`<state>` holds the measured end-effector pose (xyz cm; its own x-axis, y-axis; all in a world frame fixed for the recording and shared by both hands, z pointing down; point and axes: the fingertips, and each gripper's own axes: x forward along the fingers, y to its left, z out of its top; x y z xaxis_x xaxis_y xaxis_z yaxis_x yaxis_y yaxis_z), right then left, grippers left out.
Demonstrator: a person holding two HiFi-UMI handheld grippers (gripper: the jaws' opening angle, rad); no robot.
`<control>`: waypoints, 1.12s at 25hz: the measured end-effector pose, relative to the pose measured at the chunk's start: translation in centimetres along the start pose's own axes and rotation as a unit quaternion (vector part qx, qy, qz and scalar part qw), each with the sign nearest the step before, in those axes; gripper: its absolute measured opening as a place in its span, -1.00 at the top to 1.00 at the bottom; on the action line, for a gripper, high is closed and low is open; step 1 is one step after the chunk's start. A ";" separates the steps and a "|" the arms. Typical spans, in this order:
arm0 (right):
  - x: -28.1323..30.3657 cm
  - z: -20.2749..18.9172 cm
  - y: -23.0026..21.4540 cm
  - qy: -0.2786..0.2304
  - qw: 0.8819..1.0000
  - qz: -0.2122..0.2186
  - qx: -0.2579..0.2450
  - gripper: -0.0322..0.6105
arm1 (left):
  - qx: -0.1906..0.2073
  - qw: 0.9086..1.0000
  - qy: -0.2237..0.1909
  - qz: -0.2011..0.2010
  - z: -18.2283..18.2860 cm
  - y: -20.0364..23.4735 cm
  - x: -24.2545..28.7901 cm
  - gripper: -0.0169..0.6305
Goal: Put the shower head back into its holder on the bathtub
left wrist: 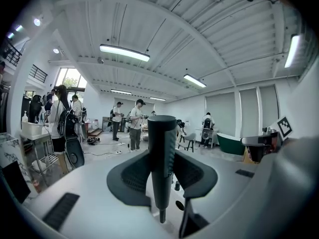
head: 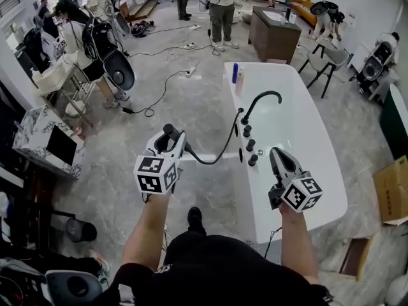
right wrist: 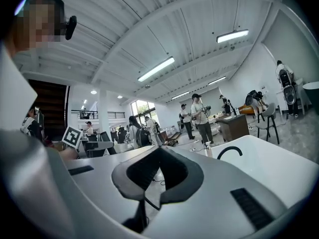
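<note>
As the slim black cylindrical shower head (head: 169,131) is pinched in the left claw (head: 173,143), out over the floor beside the white oval bathtub (head: 322,171), replacement is judged outstanding. Its black hose (head: 220,152) runs to the bathtub's long rim on that side, where a row of black fittings (head: 248,146) stands; which is the holder cannot be told. The right claw (head: 275,153) is pressed together, empty, above that rim. No brand or writing is legible; the blue bottle (head: 234,72) at the bathtub's far end shows none.
</note>
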<state>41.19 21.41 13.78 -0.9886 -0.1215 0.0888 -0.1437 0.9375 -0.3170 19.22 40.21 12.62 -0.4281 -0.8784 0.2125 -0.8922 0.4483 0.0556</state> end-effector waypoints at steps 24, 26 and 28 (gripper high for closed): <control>25.2 0.0 -1.5 0.019 0.999 -0.024 0.029 0.86 | 0.010 1.000 -0.012 -0.027 4.9 20.4 15.8 0.50; 26.9 0.1 -3.0 0.020 0.999 -0.025 0.032 0.86 | 0.010 0.999 -0.013 -0.028 5.2 21.0 17.6 0.50; 29.1 0.2 -4.6 0.020 0.999 -0.026 0.037 0.86 | 0.011 0.999 -0.010 -0.030 5.3 21.7 19.9 0.50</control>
<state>13.05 13.49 17.68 -0.9772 -0.1557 0.1446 -0.2000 0.9035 -0.3791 -9.45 31.61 12.89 -0.3772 -0.9064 0.1902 -0.9188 0.3920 0.0459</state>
